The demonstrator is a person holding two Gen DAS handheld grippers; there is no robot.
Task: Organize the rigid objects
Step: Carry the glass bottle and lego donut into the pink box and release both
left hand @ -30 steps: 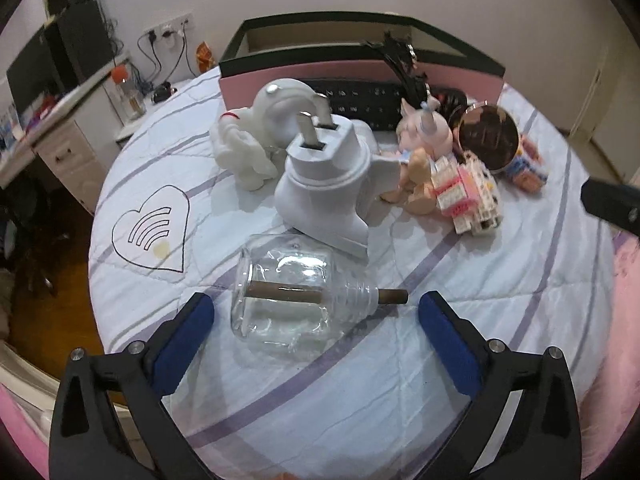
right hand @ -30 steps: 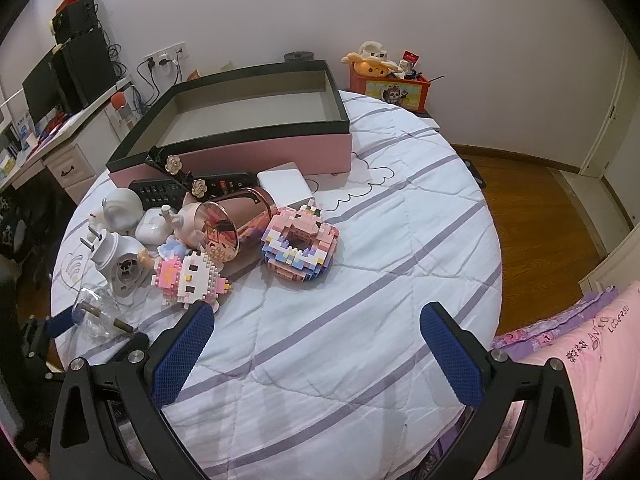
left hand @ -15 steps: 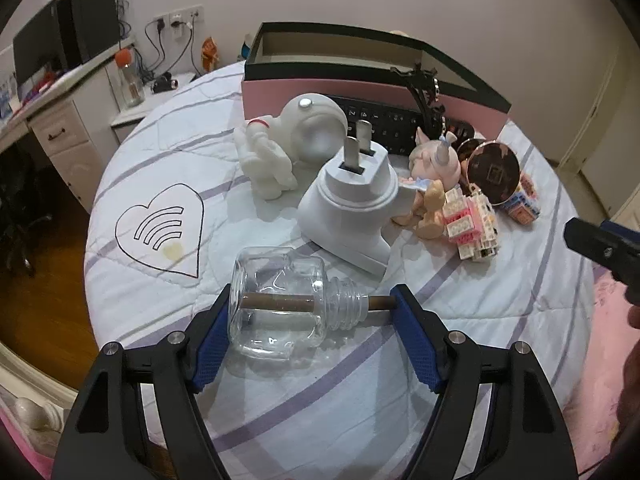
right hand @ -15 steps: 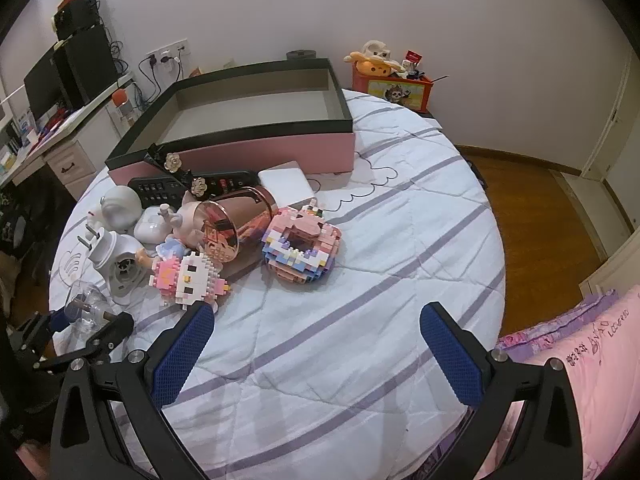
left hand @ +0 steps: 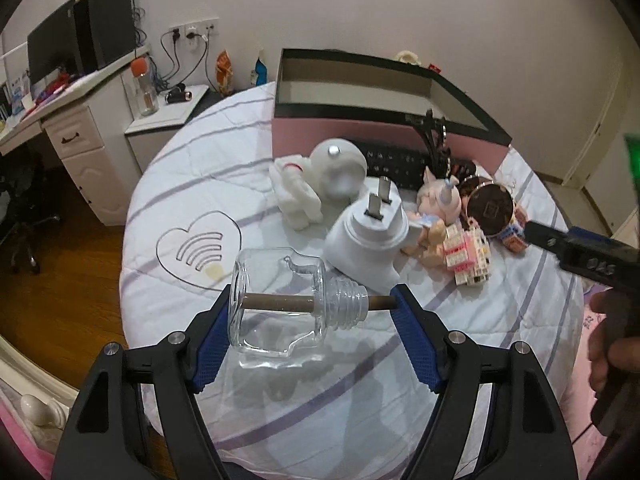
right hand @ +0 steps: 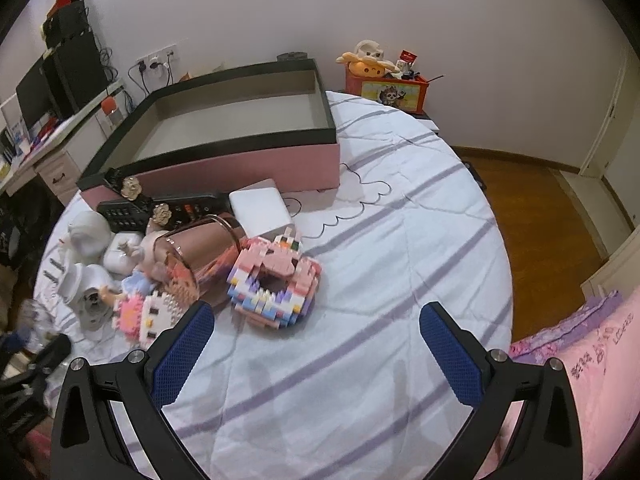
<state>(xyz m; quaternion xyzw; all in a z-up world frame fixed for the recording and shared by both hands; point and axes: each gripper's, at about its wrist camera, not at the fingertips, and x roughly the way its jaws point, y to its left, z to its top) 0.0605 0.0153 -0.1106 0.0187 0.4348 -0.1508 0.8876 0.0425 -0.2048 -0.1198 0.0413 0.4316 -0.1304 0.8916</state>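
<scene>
We see the round bed with its striped white cover, and the pink box with a black rim sitting open at the far side, as it did a second ago. In front of the box lies the same heap: a white astronaut figure, a white plug adapter, a rose-gold cup on its side, and a pink brick donut.

What differs is nearest us. A second ago the left gripper stood wide on either side of the clear glass bottle, which lay on the cover. Now its blue pads clamp the bottle lengthwise, one on the base and one on the tip of the brown stick that juts from the threaded neck, and the bottle looks lifted off the cover, its shadow below.

The right gripper stays wide apart with nothing between its fingers, and it now sits closer to the brick donut than before.
</scene>
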